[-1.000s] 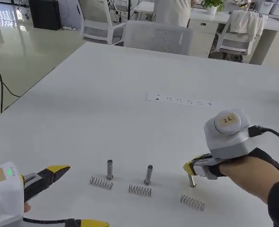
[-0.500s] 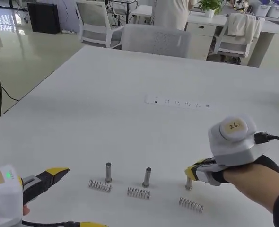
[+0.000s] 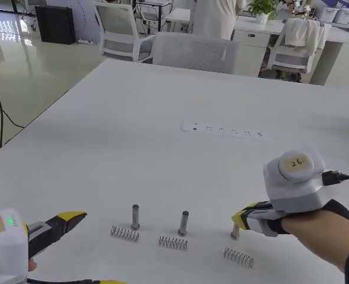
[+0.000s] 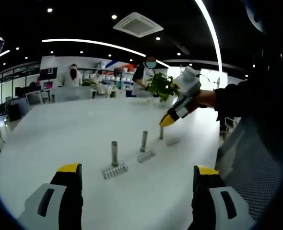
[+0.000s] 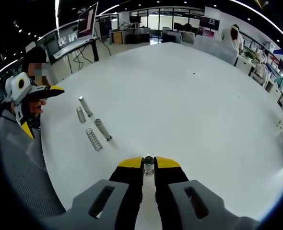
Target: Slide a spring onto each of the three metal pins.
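Observation:
Three short metal pins stand upright in a row on the white table: left pin (image 3: 135, 216), middle pin (image 3: 184, 223), right pin (image 3: 235, 231). A loose spring lies in front of each: left spring (image 3: 125, 233), middle spring (image 3: 173, 242), right spring (image 3: 238, 256). My right gripper (image 3: 239, 218) is shut on the top of the right pin (image 5: 148, 165). My left gripper (image 3: 94, 248) is open at the near left, short of the left pin (image 4: 114, 153) and the left spring (image 4: 115, 171), with nothing between its jaws.
A strip of sockets (image 3: 222, 129) is set into the table (image 3: 162, 148) farther back. Office chairs (image 3: 192, 50) stand at the far edge, and a person (image 3: 213, 15) stands behind them. My hand and sleeve (image 3: 322, 228) reach in from the right.
The head view has shifted a little. My right gripper stays shut on the right pin; pins, springs and the left gripper hold their places.

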`<action>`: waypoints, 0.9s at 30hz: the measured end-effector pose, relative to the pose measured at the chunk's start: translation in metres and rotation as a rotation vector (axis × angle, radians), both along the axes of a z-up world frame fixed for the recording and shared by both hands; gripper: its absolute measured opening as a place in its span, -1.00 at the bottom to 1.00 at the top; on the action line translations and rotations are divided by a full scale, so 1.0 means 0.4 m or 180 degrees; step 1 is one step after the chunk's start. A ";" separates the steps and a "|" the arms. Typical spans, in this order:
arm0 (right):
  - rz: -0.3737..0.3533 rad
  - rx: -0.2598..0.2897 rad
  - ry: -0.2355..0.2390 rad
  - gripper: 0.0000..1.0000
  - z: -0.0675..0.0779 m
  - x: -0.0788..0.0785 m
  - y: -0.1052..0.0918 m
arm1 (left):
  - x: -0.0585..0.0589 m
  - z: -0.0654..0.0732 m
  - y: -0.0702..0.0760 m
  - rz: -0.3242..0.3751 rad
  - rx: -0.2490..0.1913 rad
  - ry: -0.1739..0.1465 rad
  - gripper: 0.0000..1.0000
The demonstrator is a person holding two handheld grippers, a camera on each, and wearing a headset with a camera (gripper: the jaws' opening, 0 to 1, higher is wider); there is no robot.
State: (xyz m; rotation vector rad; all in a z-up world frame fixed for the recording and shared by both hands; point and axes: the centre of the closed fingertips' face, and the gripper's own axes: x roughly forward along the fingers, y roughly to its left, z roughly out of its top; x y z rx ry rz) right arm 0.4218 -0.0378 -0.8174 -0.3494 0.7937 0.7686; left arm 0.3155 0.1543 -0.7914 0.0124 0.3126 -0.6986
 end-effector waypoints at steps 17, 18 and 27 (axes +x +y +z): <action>0.0016 0.0019 -0.0044 -0.86 0.003 0.000 -0.004 | 0.001 -0.002 -0.005 -0.0011 -0.0011 0.0006 0.86; 0.0021 0.0017 -0.0057 -0.84 0.005 0.000 -0.004 | 0.001 -0.002 -0.005 -0.0011 -0.0007 0.0005 0.86; 0.0031 0.0053 -0.0152 -0.75 0.027 0.000 -0.007 | 0.000 -0.001 -0.008 -0.0015 -0.0011 0.0005 0.85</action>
